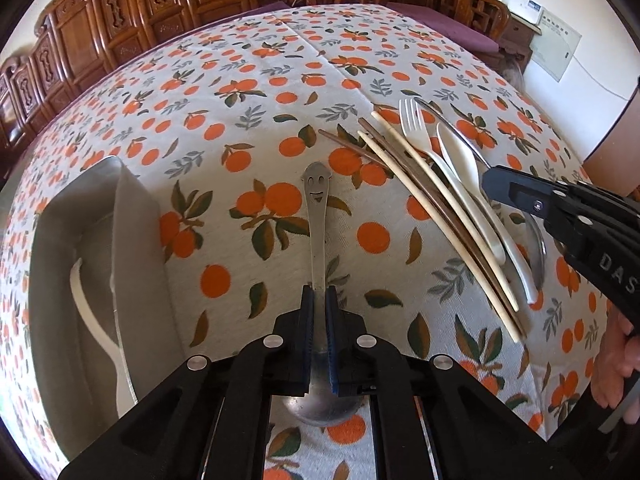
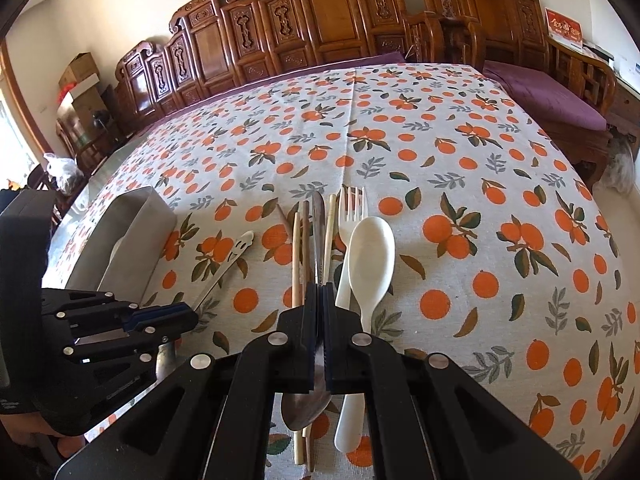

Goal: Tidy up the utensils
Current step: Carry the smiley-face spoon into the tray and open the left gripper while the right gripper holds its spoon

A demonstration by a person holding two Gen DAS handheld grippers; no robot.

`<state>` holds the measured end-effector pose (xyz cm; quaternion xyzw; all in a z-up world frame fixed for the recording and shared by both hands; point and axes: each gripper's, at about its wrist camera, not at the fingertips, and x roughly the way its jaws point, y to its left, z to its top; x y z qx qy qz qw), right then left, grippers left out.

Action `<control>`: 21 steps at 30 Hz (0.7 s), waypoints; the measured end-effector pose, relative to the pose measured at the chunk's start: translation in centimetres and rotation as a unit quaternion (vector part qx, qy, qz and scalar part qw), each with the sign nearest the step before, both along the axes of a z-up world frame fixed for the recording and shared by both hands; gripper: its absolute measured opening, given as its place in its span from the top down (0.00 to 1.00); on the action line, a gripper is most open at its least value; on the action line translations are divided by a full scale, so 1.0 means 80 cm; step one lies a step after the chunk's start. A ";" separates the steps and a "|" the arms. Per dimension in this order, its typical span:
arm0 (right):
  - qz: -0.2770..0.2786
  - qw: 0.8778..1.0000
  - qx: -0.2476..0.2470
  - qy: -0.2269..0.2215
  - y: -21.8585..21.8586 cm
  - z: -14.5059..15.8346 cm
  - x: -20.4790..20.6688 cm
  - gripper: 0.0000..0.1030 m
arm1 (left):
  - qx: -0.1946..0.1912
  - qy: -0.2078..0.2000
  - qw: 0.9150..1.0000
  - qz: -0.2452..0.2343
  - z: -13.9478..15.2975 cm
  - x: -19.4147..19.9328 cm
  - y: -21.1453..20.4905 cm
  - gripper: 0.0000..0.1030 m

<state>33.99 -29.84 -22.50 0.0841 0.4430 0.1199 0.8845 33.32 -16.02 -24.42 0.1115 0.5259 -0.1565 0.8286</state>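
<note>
My left gripper (image 1: 319,294) is shut on a steel spoon with a smiley-face handle (image 1: 316,200), its bowl under the fingers. The spoon also shows in the right wrist view (image 2: 236,254). My right gripper (image 2: 320,292) is shut on a plain steel spoon (image 2: 318,220), which lies in a row of utensils: wooden and pale chopsticks (image 2: 298,256), a white plastic fork (image 2: 352,208) and a white plastic spoon (image 2: 370,256). The row shows in the left wrist view (image 1: 440,200). A grey metal tray (image 1: 132,216) at the left holds a white utensil (image 1: 92,312).
The table wears a cloth printed with oranges (image 2: 480,200). Carved wooden screens (image 2: 320,20) and a bench with a purple cushion (image 2: 552,100) stand beyond the far edge. The person's hand (image 1: 616,364) is at the right edge.
</note>
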 end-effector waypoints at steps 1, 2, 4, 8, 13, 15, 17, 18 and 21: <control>0.001 1.000 0.000 0.000 0.001 0.000 0.000 0.96 | -0.001 -0.003 1.000 0.000 0.004 -0.003 0.002 0.95; 0.003 1.000 -0.001 -0.001 0.003 0.001 0.000 0.96 | -0.003 -0.007 1.000 -0.001 0.008 -0.006 0.004 0.95; 0.007 1.000 -0.002 -0.002 0.007 0.002 -0.001 0.96 | -0.007 -0.015 1.000 -0.002 0.018 -0.012 0.007 0.95; 0.018 1.000 -0.004 -0.007 0.017 0.006 -0.003 0.96 | -0.014 -0.032 0.999 -0.002 0.039 -0.024 0.014 0.95; 0.035 0.999 -0.004 -0.013 0.033 0.012 -0.008 0.96 | -0.029 -0.048 0.998 0.007 0.065 -0.039 0.034 0.95; 0.043 0.999 -0.006 -0.016 0.042 0.016 -0.011 0.96 | -0.033 -0.055 0.998 0.012 0.077 -0.045 0.045 0.95; 0.054 0.998 0.006 -0.015 0.050 0.018 -0.014 0.96 | -0.036 -0.062 0.997 0.017 0.087 -0.050 0.055 0.95; 0.058 0.998 0.013 -0.015 0.053 0.020 -0.016 0.96 | -0.037 -0.066 0.997 0.020 0.092 -0.052 0.061 0.95; 0.073 0.997 0.017 -0.024 0.069 0.029 -0.024 0.96 | -0.039 -0.074 0.996 0.028 0.104 -0.057 0.078 0.95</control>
